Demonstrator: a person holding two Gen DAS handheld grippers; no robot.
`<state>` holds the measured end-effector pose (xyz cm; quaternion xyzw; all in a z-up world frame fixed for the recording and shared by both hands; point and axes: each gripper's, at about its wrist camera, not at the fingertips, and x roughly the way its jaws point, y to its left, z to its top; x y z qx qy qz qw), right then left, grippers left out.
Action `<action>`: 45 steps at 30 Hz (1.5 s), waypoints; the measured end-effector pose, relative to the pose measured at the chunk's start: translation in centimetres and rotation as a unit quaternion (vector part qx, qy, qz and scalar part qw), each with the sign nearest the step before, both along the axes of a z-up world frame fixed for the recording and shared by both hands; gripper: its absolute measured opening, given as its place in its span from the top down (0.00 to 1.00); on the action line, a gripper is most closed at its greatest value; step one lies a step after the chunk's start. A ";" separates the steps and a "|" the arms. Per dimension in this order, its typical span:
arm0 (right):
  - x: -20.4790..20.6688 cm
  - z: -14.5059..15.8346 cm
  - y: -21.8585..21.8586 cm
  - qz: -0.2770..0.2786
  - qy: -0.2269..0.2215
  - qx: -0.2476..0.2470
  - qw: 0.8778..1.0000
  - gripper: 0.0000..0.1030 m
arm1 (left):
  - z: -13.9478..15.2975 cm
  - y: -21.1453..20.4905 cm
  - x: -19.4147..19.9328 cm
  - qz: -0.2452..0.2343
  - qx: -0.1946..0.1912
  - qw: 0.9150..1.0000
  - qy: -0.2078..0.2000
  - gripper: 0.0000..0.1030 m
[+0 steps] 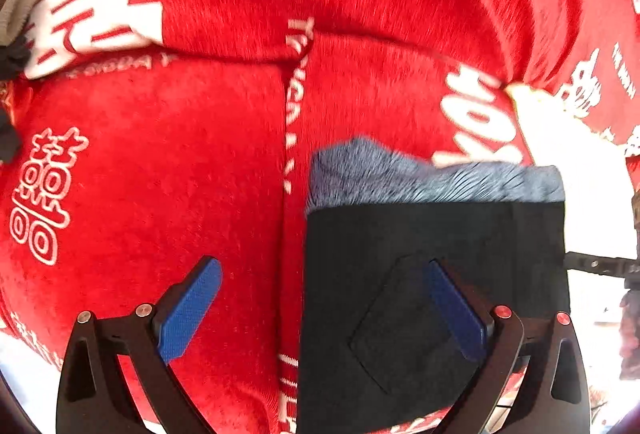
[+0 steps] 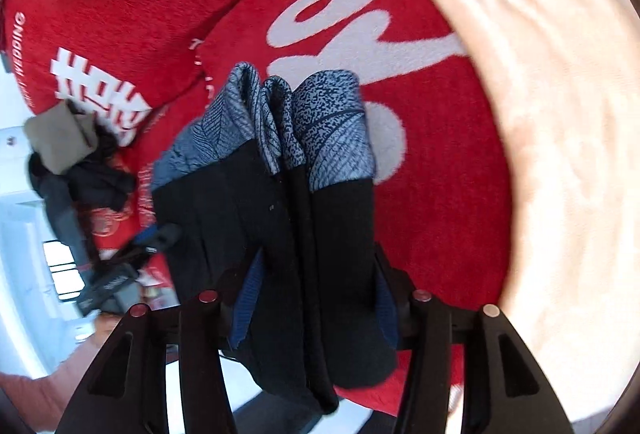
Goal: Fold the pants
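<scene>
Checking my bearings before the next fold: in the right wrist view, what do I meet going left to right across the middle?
Pile of dark and grey clothes → folded pants, clamped in the right gripper → red blanket → cream blanket.

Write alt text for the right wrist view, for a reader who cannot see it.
The right gripper is shut on bunched black pants with a grey-blue patterned band, held above a red blanket with white lettering. A cream cloth lies to the right, and a dark clothes pile sits at the left.
</scene>
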<state>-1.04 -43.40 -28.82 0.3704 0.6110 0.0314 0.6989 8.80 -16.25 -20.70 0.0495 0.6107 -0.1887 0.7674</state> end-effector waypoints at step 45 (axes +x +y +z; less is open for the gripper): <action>-7.0 6.2 5.6 0.006 0.062 -0.126 0.990 0.31 | 4.6 -3.8 -9.6 -0.074 0.090 0.993 0.019 0.00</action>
